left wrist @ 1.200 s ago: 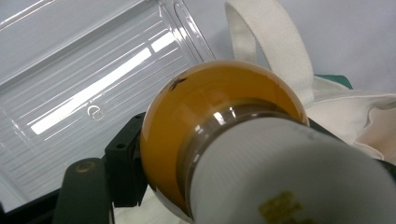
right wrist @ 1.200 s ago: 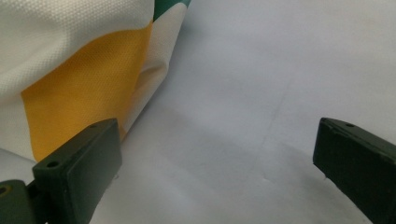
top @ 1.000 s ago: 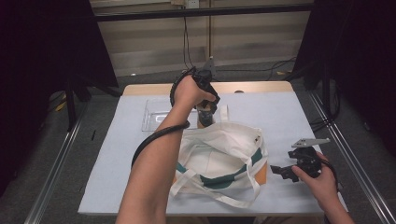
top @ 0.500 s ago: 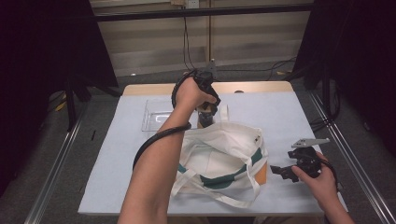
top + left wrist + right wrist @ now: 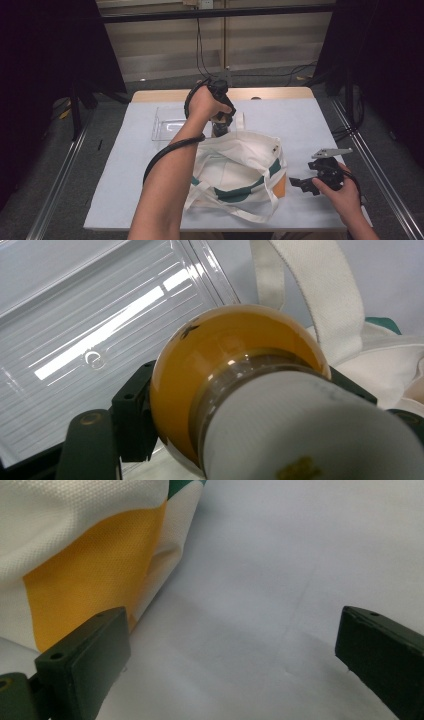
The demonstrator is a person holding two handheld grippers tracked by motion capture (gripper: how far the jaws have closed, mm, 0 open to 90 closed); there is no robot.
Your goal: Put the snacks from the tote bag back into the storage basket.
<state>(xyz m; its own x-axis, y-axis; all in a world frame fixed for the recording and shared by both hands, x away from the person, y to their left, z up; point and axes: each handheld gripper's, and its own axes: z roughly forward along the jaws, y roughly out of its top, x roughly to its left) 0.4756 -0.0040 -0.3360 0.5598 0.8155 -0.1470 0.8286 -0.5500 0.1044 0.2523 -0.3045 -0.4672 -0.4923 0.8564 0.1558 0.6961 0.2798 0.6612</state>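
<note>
Looks like a lab recording bay, not a home. Worktop [image 5: 320, 125] has a plain pale grey cover and stands alone on grey carpet floor [image 5: 60, 165]. Black curtains [image 5: 50, 50] hang on both sides, with a dark crossbar [image 5: 220, 12] overhead. Cables [image 5: 260, 75] run loose along the back wall. Metal floor rails [image 5: 60, 185] flank the worktop left and right.

The tote bag [image 5: 237, 172] lies on the table cover [image 5: 305, 125], near the front edge. Behind it, to the left, lies a clear plastic tray [image 5: 167, 127]. The left gripper [image 5: 220, 122] holds a light bulb [image 5: 235, 385] between tray and bag, above the bag's rear handle [image 5: 310, 290]. The right gripper [image 5: 305, 184] is just right of the bag.
</note>
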